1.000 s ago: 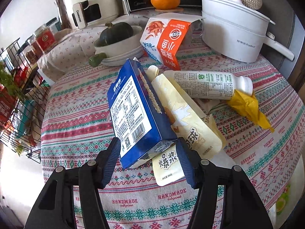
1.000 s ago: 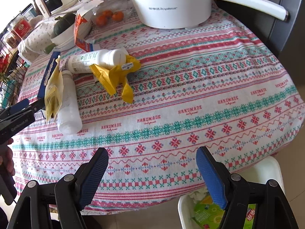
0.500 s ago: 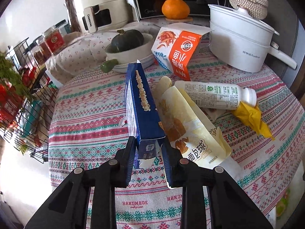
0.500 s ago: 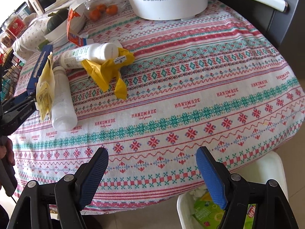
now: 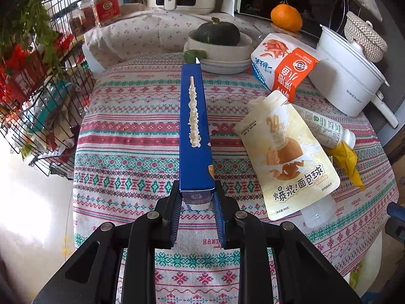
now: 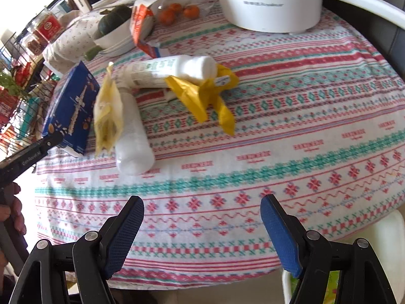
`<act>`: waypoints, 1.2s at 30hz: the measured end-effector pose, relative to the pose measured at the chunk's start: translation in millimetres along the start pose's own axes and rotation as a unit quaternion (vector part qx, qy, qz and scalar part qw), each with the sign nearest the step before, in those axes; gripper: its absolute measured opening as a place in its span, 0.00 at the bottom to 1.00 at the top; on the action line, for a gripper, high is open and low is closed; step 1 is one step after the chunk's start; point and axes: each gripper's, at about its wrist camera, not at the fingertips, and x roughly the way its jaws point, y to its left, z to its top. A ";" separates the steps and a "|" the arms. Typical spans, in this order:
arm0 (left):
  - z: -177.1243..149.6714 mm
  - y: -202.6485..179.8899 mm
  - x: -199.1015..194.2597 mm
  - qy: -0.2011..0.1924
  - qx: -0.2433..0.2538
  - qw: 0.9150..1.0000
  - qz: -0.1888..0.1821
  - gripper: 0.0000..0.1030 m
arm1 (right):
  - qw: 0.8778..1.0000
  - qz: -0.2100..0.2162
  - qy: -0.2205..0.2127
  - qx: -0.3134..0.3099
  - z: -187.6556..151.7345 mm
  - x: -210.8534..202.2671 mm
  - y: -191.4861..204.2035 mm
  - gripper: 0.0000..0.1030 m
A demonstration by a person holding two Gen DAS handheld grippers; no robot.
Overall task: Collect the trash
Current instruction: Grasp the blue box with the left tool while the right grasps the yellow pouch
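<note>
Patterned red-and-green cloth [image 5: 131, 152] is covering the round worktop. Left gripper [image 5: 197, 206], its jaws having just been closing, is clamping the near end of the tall blue cardboard box [image 5: 193, 131], left of the cream pouch [image 5: 286, 157]. Right gripper [image 6: 202, 225] is hovering with jaws apart, empty, over the near edge.

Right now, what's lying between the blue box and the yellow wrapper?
In the right wrist view, a pale snack pouch and a clear bottle under it lie between the blue box and the yellow wrapper.
</note>
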 end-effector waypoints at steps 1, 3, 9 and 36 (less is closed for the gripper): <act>0.5 2.2 -1.7 -0.002 -0.001 1.000 -0.002 0.24 | 1.000 0.009 -0.001 -0.004 3.2 2.8 8.1 0.78; 0.4 6.3 -6.7 -0.005 -0.003 1.000 -0.008 0.24 | 1.000 0.022 -0.007 -0.018 12.1 9.0 25.8 0.78; -2.3 11.7 -21.3 -0.014 -0.002 0.999 -0.029 0.24 | 0.997 0.065 -0.014 -0.046 39.9 43.0 65.0 0.77; -17.1 3.5 -69.3 -0.047 -0.002 0.996 -0.082 0.24 | 0.991 0.105 -0.038 -0.075 63.6 69.3 102.4 0.17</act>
